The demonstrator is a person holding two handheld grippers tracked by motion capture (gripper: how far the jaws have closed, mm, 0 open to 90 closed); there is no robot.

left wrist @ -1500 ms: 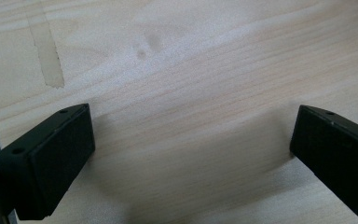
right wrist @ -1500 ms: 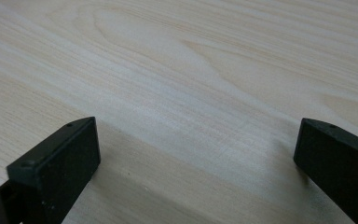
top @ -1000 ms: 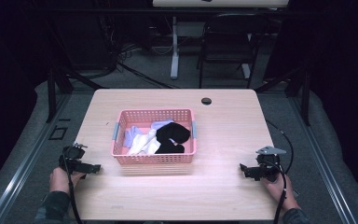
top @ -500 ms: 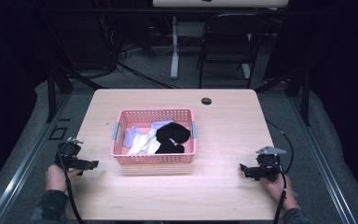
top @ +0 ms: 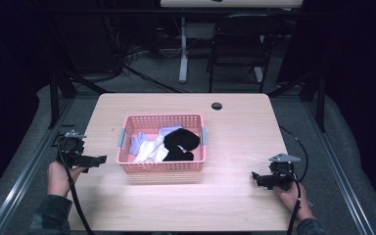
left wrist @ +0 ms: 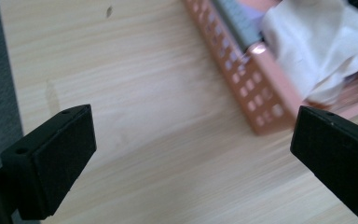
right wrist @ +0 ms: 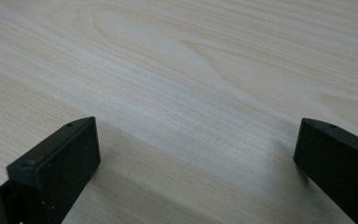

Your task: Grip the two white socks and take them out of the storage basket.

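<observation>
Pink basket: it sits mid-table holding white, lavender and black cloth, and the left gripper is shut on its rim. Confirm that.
Not quite. The pink basket does sit mid-table with white cloth, lavender cloth and black cloth in it, but the left gripper is open and holds nothing. The left gripper view shows its jaws spread wide over bare table, short of the basket's corner.

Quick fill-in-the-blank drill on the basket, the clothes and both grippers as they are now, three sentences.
1. The pink basket stands on the table between the two ____.
2. The black cloth lies ____ the basket, beside the white cloth.
3. The left gripper and the right gripper both have their jaws ____.

Missing words: grippers; inside; open
</observation>
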